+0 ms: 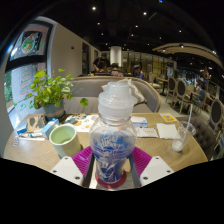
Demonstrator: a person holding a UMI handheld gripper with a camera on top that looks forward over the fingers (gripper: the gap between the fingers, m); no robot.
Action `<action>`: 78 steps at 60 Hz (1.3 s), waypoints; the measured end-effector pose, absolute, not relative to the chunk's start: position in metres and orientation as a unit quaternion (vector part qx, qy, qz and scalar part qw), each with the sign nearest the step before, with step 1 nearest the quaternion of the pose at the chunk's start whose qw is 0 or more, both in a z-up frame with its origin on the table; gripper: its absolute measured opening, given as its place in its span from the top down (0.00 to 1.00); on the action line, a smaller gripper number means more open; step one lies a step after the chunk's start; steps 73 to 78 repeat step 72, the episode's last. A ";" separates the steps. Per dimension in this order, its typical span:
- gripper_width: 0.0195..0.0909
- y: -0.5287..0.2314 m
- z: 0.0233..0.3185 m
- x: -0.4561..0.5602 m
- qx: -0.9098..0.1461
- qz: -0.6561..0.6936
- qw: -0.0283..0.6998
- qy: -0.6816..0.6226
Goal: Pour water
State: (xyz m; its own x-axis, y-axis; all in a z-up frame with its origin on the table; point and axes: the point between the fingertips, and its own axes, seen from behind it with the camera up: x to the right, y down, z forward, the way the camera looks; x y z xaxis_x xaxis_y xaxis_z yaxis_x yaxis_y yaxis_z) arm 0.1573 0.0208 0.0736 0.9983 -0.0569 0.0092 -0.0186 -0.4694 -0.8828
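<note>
- One view only, from the gripper camera: a clear plastic water bottle (113, 135) with a blue label and its white cap on stands upright between the fingers.
- Gripper (112, 163): both pink pads (83, 158) appear pressed against the bottle's lower sides, so the hold reads as clenched on it.
- Green cup (64, 138) sits on the wooden table (30, 155) just beside the bottle, apart from it, apparently empty.
- Clear glass (179, 141) with a straw stands near, on the opposite side.
- Potted plant (50, 93) stands beyond the cup.
- Progress, as judged: bottle gripped, not tilted; cap apparently on; pouring remains undone.
</note>
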 end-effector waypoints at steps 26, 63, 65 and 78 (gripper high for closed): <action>0.07 -0.112 0.140 0.131 -0.901 -0.045 0.424 0.077; 0.08 -0.252 0.229 0.065 -0.895 -0.055 0.439 0.060; 0.08 -0.253 0.228 0.067 -0.896 -0.056 0.438 0.052; 0.08 -0.252 0.228 0.071 -0.897 -0.056 0.438 0.031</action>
